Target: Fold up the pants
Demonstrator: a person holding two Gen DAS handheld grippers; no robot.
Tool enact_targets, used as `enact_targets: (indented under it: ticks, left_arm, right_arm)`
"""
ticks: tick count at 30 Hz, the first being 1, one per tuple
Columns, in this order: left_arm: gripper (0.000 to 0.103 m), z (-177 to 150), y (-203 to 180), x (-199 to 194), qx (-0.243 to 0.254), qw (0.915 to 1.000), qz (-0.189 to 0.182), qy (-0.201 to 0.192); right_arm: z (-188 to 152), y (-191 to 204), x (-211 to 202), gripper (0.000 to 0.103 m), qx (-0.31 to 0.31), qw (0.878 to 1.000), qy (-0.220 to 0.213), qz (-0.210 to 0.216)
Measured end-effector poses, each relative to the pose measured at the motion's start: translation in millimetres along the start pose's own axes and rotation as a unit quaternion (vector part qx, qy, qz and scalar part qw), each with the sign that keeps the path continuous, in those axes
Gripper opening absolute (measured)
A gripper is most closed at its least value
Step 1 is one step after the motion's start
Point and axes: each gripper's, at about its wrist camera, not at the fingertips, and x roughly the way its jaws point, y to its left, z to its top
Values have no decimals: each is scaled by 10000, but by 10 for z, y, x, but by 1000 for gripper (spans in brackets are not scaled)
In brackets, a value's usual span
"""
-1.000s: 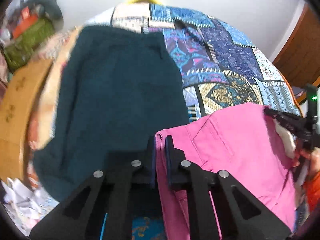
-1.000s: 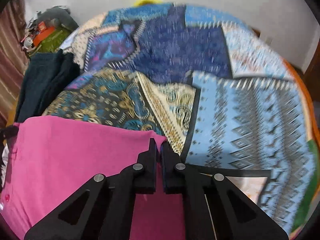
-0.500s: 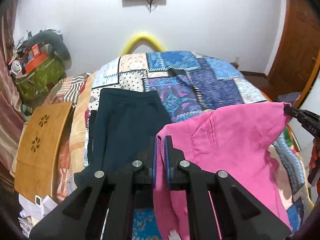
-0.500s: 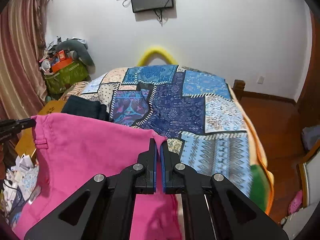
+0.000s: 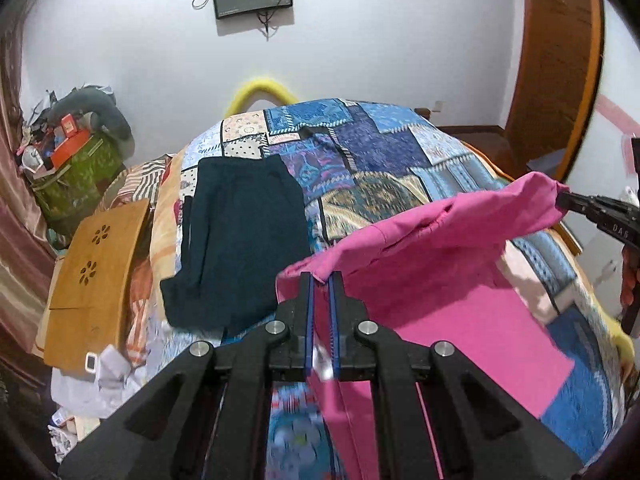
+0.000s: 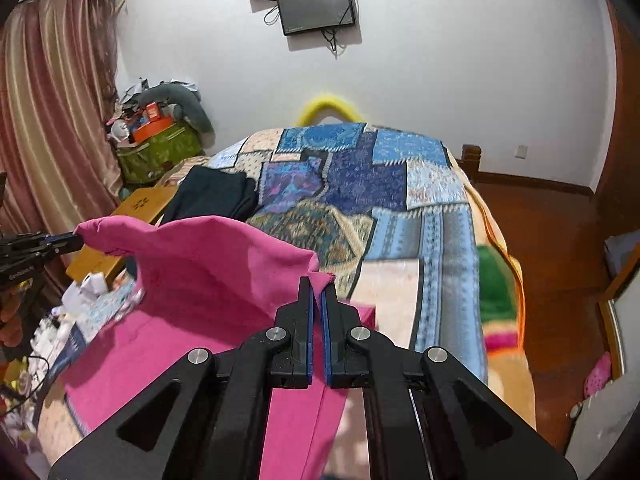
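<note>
Beyond and to the left of the left gripper (image 5: 321, 280), a green bag (image 5: 76, 176) stood against the wall, heaped with an orange box (image 5: 69, 136), a grey plush toy and other clutter too small to tell.

The pink pants (image 5: 448, 248) hung in the air above the patchwork bedspread (image 5: 360, 152), stretched between the two tools. The left gripper was clamped on one corner of the top edge. The right gripper (image 6: 319, 284) was clamped on the other corner; in the left wrist view its tip showed at the far right, with a hand (image 5: 630, 280) behind it. The top edge ran crosswise from one gripper to the other, sagging slightly in the middle, and the fabric dropped from it towards the bed below the tools.

Ahead and left of the left gripper, dark teal pants (image 5: 240, 240) lay flat on the bed, their long axis running away from the tool. A wooden lap table (image 5: 94, 268) lay further left.
</note>
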Motion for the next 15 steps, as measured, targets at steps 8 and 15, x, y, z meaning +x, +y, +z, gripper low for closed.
enact_targets:
  ticks: [8,15]
  left_arm:
    - [5,-451,-210,-252,386,9992,-30,70]
    - [5,-847,-202,-164,209,9981,-164,561]
  right_arm:
    - [-568,53,-87,3,-81,9984,555,-30]
    - [-1105,135,-14,5,-47,9944,1059,-39]
